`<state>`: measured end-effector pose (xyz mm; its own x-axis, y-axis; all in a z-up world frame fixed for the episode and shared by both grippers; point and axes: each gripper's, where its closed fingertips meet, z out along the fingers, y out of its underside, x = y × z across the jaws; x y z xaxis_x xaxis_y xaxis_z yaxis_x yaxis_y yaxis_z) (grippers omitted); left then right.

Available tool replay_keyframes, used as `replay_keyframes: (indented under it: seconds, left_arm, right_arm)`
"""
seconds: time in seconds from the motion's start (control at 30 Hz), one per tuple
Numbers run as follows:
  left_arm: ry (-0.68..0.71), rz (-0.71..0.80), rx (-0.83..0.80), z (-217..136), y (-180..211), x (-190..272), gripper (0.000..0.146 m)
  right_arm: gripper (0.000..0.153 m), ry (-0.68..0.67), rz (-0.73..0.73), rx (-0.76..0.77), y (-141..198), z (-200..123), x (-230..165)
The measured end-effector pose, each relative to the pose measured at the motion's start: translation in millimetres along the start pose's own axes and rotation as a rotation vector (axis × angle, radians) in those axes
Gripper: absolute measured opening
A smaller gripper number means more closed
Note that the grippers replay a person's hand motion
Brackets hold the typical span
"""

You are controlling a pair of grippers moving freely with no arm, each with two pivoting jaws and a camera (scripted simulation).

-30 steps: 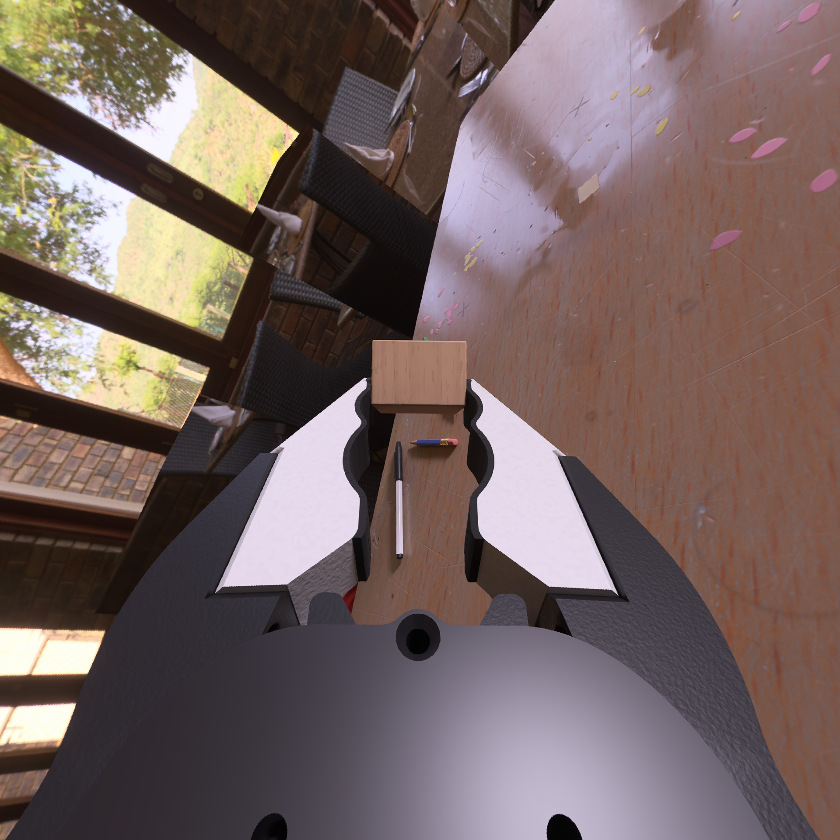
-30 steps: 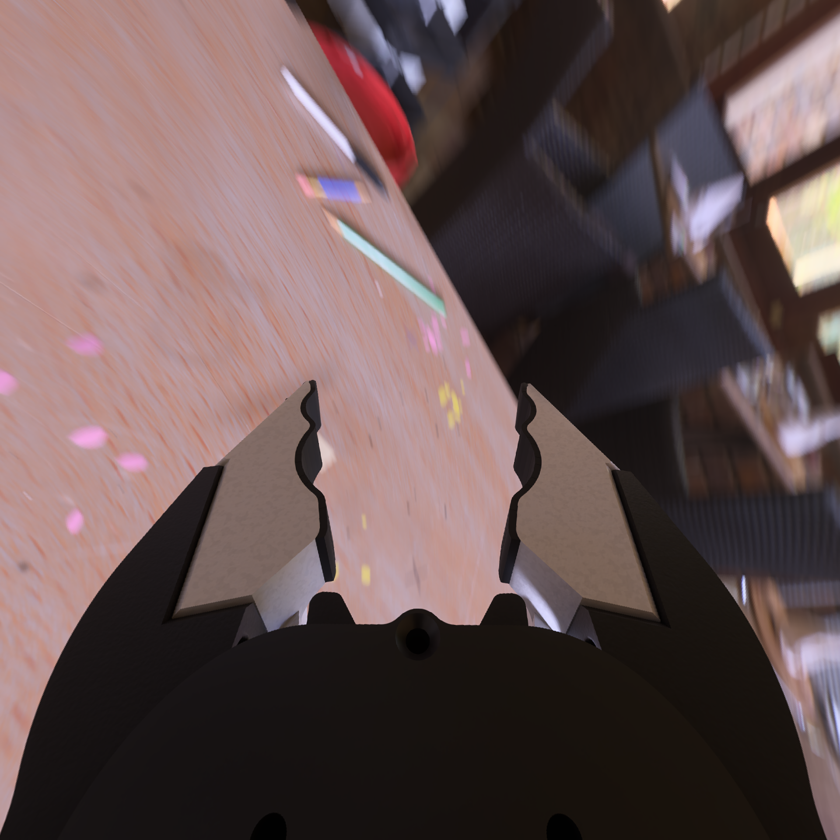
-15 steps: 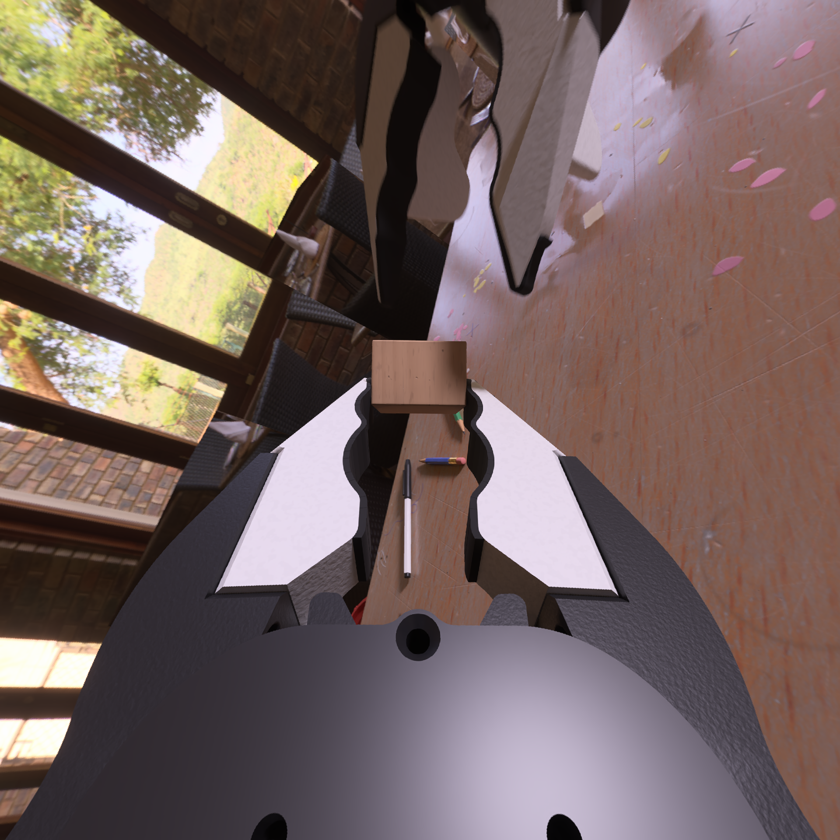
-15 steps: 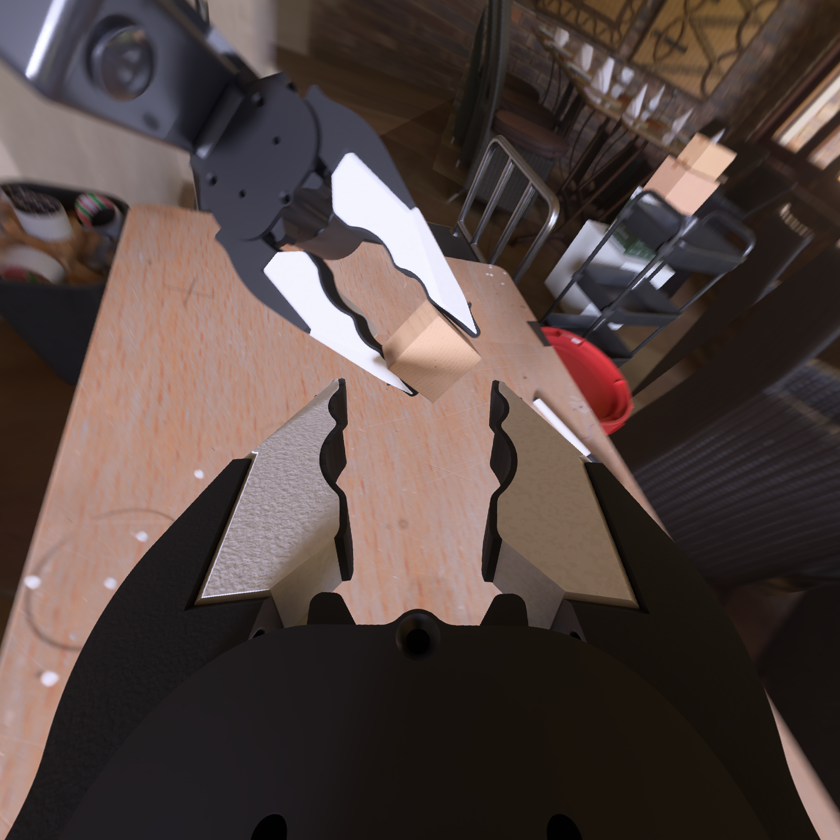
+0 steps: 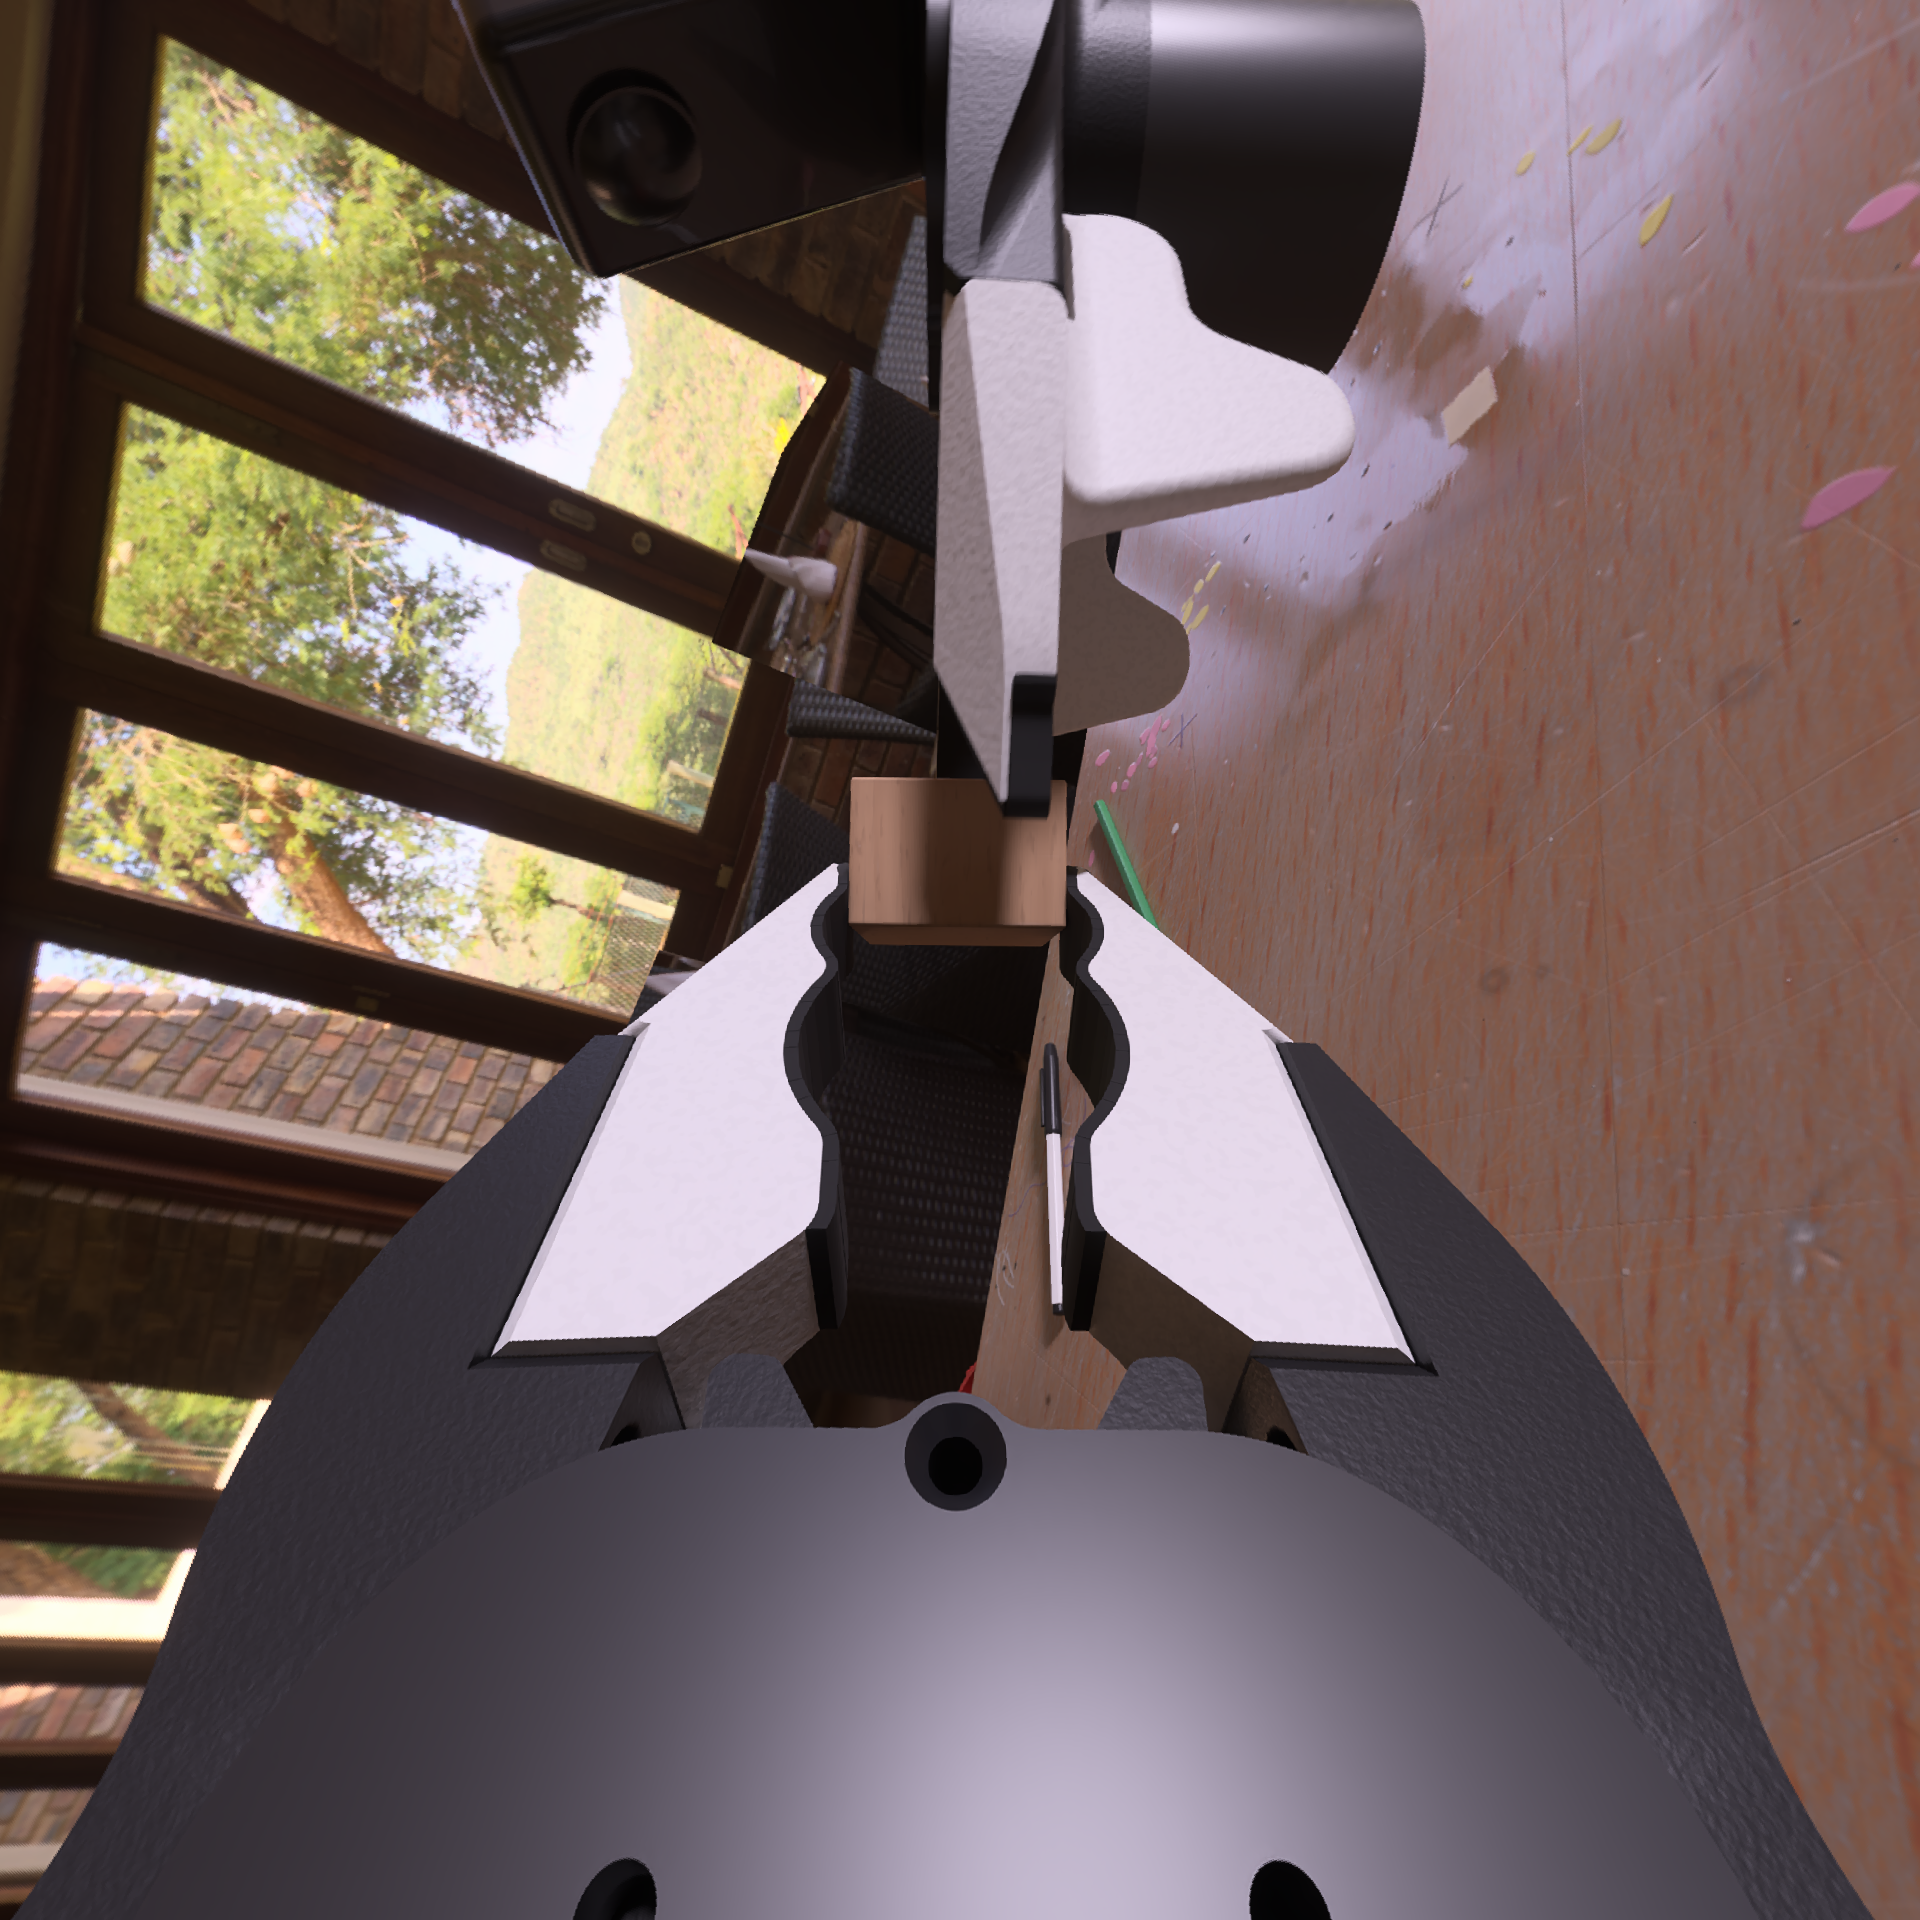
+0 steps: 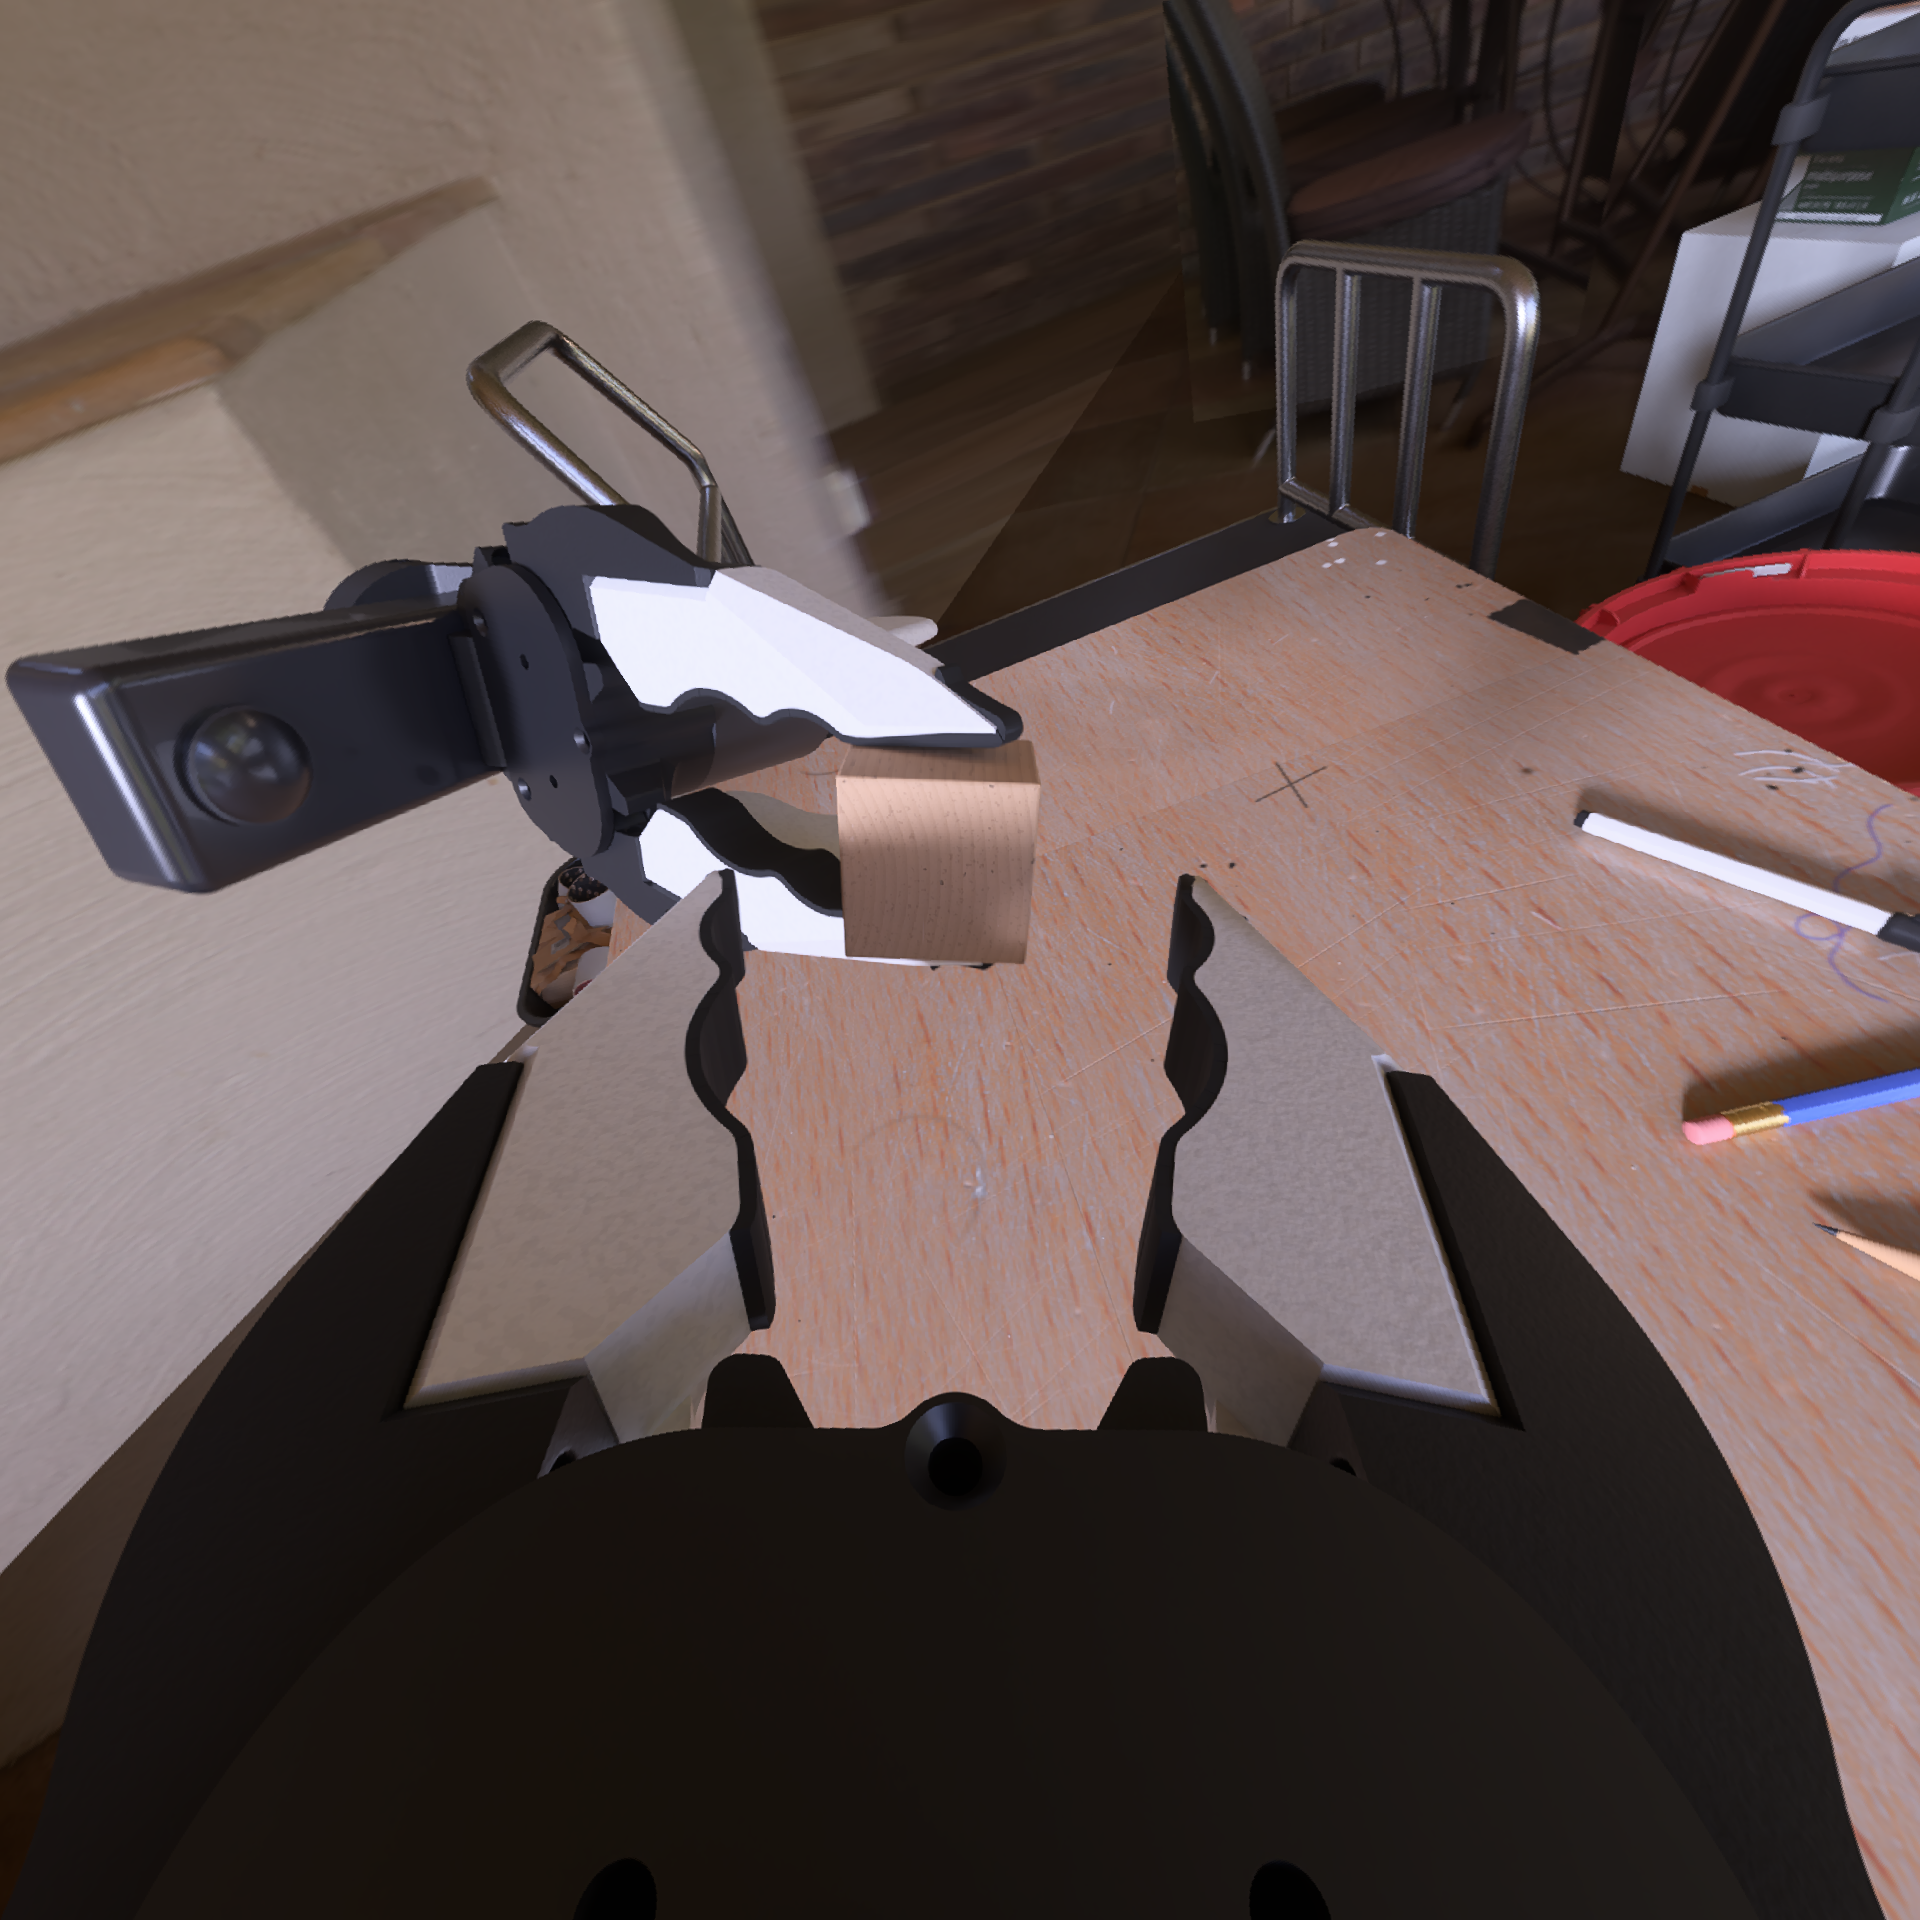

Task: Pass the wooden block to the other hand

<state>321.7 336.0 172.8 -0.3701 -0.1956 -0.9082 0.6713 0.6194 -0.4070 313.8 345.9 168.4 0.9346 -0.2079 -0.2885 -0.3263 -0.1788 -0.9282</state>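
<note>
The wooden block point(image 5: 956, 862) is a pale cube pinched at the tips of my left gripper point(image 5: 958, 894), which is shut on it above the table. In the right wrist view the block point(image 6: 935, 862) hangs between the left gripper's white fingers point(image 6: 790, 665). My right gripper point(image 6: 954, 894) is open, and the block sits just at the mouth of its jaws, nearer its left finger, with gaps on both sides. In the left wrist view the right gripper point(image 5: 1055, 764) comes down from the top, and one fingertip point(image 5: 1029, 790) overlaps the block's upper right corner.
The wooden table point(image 6: 1039, 1143) carries a white marker point(image 6: 1745, 883), a blue pencil with an eraser point(image 6: 1808, 1112) and another pencil tip point(image 6: 1870, 1247) on the right. A red bucket point(image 6: 1766, 644) and a metal chair point(image 6: 1403, 395) stand beyond the far edge. A green pencil point(image 5: 1122, 862) lies near the table edge.
My right gripper swung from facing the table to facing the left gripper and came close, its open jaws now at the block. The left gripper kept hold of the block, shifting slightly.
</note>
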Motion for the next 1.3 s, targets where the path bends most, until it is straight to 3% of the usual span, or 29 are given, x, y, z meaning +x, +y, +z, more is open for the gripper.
replay_keyframes:
  seconds: [0.17,0.27,0.43,0.53,0.7,0.87,1.07,1.2,1.3]
  left_arm:
    - [0.009,0.042,-0.025,3,1,4,0.039]
    - [0.013,0.042,-0.027,3,1,5,0.039]
    - [-0.003,-0.019,0.006,6,-4,3,0.040]
    - [-0.014,-0.125,0.044,3,-5,-3,0.081]
    - [-0.033,-0.336,0.131,-1,-7,-12,0.103]
    - [-0.021,-0.529,0.211,-4,-8,-18,0.108]
    - [-0.008,-0.628,0.235,-6,-3,-22,0.110]
    - [-0.014,-0.627,0.210,-6,1,-21,0.105]
    - [-0.016,-0.630,0.204,-5,3,-21,0.099]
  right_arm:
    - [0.064,-0.003,0.001,-0.012,2,7,1]
    - [0.038,-0.011,-0.026,0.002,2,7,0]
    - [0.038,0.017,-0.085,0.023,-2,1,-1]
    - [0.038,0.052,-0.121,0.045,-6,-13,2]
    - [0.038,0.215,-0.206,0.071,-11,-46,15]
    - [0.038,0.548,-0.324,0.014,-6,-111,40]
    - [0.038,1.035,-0.387,-0.199,24,-228,60]
    - [0.038,1.254,-0.303,-0.389,56,-306,62]
    - [0.038,1.310,-0.173,-0.516,85,-350,65]
